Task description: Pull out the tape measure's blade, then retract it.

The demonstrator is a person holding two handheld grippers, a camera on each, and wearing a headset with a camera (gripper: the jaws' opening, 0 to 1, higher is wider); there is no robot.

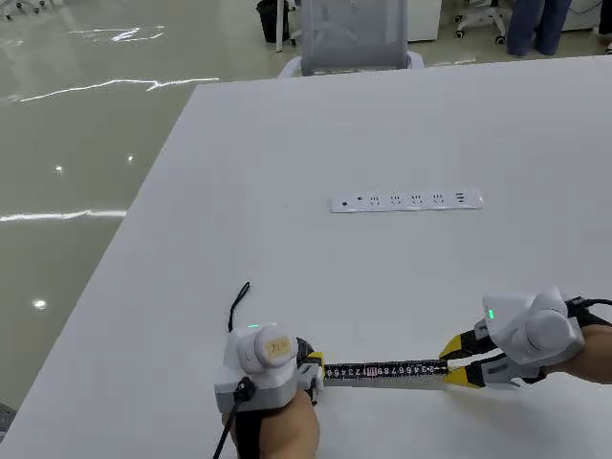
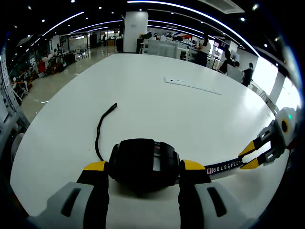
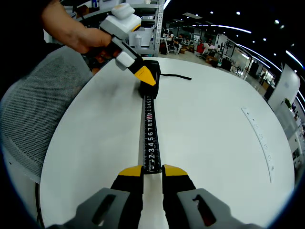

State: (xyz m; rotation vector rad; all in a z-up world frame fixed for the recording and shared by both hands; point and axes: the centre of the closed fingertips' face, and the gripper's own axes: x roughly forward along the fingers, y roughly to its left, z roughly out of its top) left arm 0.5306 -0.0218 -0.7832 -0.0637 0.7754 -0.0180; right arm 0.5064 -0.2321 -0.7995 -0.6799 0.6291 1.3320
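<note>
A black tape measure case [image 2: 143, 162] lies on the white table [image 1: 382, 134], and my left gripper [image 2: 144, 167] is shut on it between its yellow-tipped jaws. The case [image 3: 151, 71] also appears far off in the right gripper view, with the left gripper [image 3: 138, 71] around it. The black blade [image 1: 382, 371] with white numbers is drawn out to the right across the table. My right gripper [image 3: 152, 170] is shut on the blade's end [image 3: 151, 160]. In the head view the left gripper [image 1: 308, 368] is at bottom centre and the right gripper [image 1: 457, 361] at bottom right.
A white power strip [image 1: 406, 201] lies flat further back on the table. The case's black wrist cord [image 2: 101, 129] trails to the left. A grey mesh chair [image 1: 354, 33] stands at the table's far edge. The table's left edge drops to a shiny floor.
</note>
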